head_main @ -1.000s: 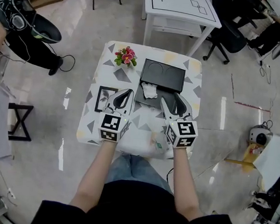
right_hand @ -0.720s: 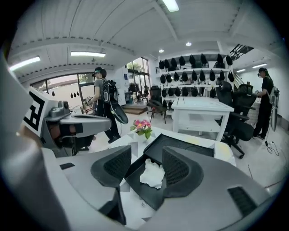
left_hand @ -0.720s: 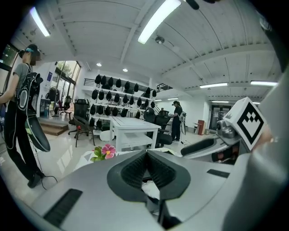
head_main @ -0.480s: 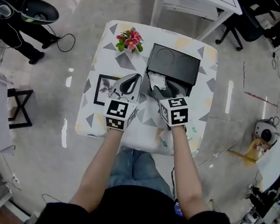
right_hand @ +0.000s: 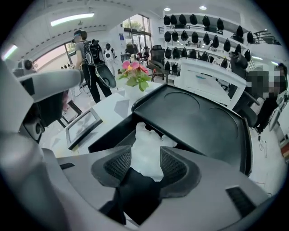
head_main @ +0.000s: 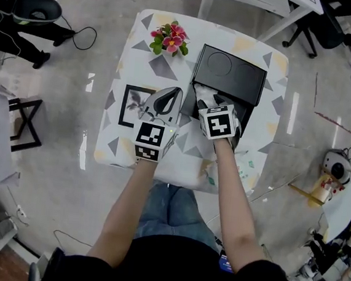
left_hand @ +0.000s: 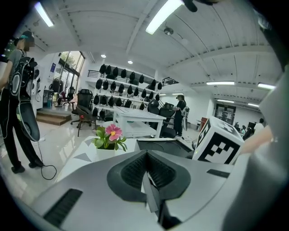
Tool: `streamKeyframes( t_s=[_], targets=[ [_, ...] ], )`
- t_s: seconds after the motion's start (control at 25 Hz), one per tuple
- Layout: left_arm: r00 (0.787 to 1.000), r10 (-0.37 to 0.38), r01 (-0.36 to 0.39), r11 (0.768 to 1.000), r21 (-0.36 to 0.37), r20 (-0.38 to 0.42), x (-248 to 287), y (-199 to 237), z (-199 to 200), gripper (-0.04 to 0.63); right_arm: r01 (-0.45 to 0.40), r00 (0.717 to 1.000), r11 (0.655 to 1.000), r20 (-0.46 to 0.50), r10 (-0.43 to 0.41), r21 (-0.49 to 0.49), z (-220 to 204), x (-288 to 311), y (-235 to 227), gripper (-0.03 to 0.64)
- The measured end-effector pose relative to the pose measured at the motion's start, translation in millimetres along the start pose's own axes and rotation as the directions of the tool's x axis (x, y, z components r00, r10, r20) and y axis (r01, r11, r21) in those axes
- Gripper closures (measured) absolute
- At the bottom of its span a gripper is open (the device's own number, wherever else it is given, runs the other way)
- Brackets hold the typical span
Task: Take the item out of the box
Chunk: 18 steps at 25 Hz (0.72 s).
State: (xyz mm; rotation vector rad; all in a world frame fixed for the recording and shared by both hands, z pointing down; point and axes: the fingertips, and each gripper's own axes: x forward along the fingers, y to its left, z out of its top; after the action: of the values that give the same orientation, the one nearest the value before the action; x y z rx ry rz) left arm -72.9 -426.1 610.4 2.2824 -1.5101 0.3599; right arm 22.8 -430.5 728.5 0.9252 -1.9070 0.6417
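A black box [head_main: 231,71] stands open on the patterned table [head_main: 120,147], its lid [right_hand: 198,117] folded back. A crumpled white item [head_main: 202,96] lies in the box's front part. My right gripper [head_main: 211,103] is tipped down into the box. In the right gripper view it [right_hand: 145,163] is open, with the white item [right_hand: 146,149] lying between its two pads. My left gripper [head_main: 172,95] hovers over the tablecloth just left of the box. Its jaws [left_hand: 146,169] are shut with nothing in them.
A small pot of pink flowers [head_main: 169,40] sits at the table's far left corner. A framed picture [head_main: 132,105] lies flat left of my left gripper. A white desk [head_main: 250,2] stands beyond the table and a person [head_main: 27,14] is at the far left.
My right gripper has moved forward from the table's near side into the box, over the white item. The left gripper has edged forward beside the box.
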Motion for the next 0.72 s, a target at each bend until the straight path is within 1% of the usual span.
streamKeyframes(
  t_s=[0.08, 0.24, 0.36, 0.44, 0.56, 0.72],
  targets=[
    [1.0, 0.001, -0.001, 1.0, -0.004, -0.005, 0.7, 1.4, -2.5, 0.575, -0.009, 0.999, 1.0, -0.044, 0.009, -0.011, -4.3, 7.0, 3.3, 0.417],
    [1.0, 0.003, -0.003, 1.0, -0.009, -0.013, 0.3, 4.4, -6.8, 0.575, -0.02, 0.996, 0.999, -0.087, 0.017, -0.038, -9.2, 16.7, 9.1, 0.43],
    [1.0, 0.007, -0.007, 1.0, -0.013, -0.018, -0.6, 6.6, -10.7, 0.575, -0.021, 0.996, 0.998, -0.093, 0.016, -0.055, -10.8, 19.5, 9.6, 0.471],
    [1.0, 0.009, -0.009, 1.0, -0.017, -0.019, -1.3, 7.7, -12.8, 0.575, -0.022, 0.996, 0.998, -0.085, 0.017, -0.064, -8.2, 20.0, 8.8, 0.523],
    [1.0, 0.009, -0.009, 1.0, -0.022, -0.02, -2.1, 8.5, -14.0, 0.575, -0.021, 0.996, 0.998, -0.088, 0.016, -0.062, -8.1, 19.5, 8.2, 0.56],
    [1.0, 0.005, -0.005, 1.0, -0.024, -0.019, -4.3, 6.5, -13.5, 0.575, -0.034, 0.989, 0.999, -0.146, 0.028, -0.039, -18.4, 13.0, 11.4, 0.597]
  ],
)
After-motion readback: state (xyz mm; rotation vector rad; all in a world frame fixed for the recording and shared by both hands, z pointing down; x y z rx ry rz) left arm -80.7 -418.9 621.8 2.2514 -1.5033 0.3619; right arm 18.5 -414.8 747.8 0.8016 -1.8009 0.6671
